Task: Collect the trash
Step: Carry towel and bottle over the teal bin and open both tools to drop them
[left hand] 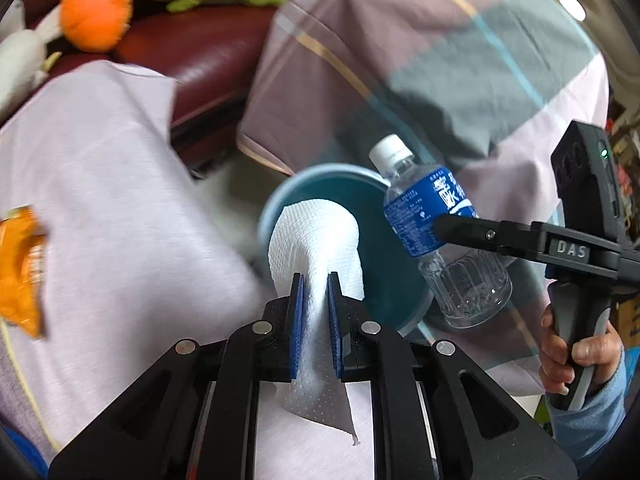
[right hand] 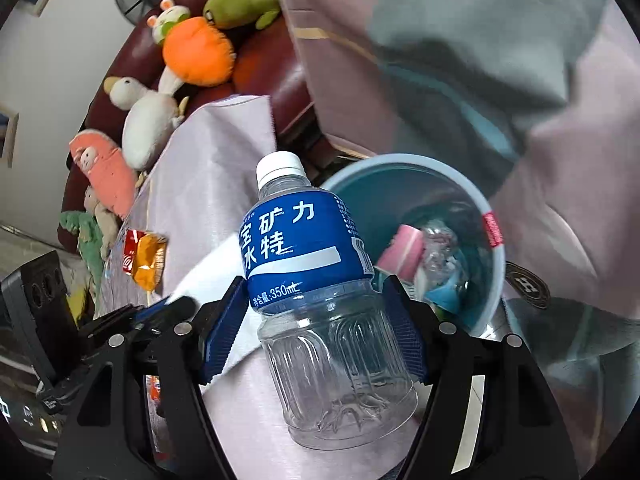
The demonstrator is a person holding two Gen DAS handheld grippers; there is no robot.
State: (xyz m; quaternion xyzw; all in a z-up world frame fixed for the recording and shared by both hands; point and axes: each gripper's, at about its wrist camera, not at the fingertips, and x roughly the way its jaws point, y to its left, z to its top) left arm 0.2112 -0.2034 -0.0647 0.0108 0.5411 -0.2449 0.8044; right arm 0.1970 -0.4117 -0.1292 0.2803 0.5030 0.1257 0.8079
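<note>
Pale lilac cloth (left hand: 120, 184) covers the surface beside a maroon sofa (left hand: 208, 52) of plush toys, with a blue bin (right hand: 496, 280) on the floor between. The left gripper (left hand: 316, 308) pinches a white paper towel (left hand: 316, 236) over the bin's rim while the right gripper (right hand: 316, 320) clamps an empty, capped, blue-labelled bottle (right hand: 316, 280) just beside it. Risks, I judge: the limp towel snagging on the pads, the slick bottle bouncing off the rim, and the orange wrapper (right hand: 146, 260) being forgotten.

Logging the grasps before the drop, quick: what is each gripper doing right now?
Left gripper: shut on the paper towel.
Right gripper: shut on the water bottle.
</note>
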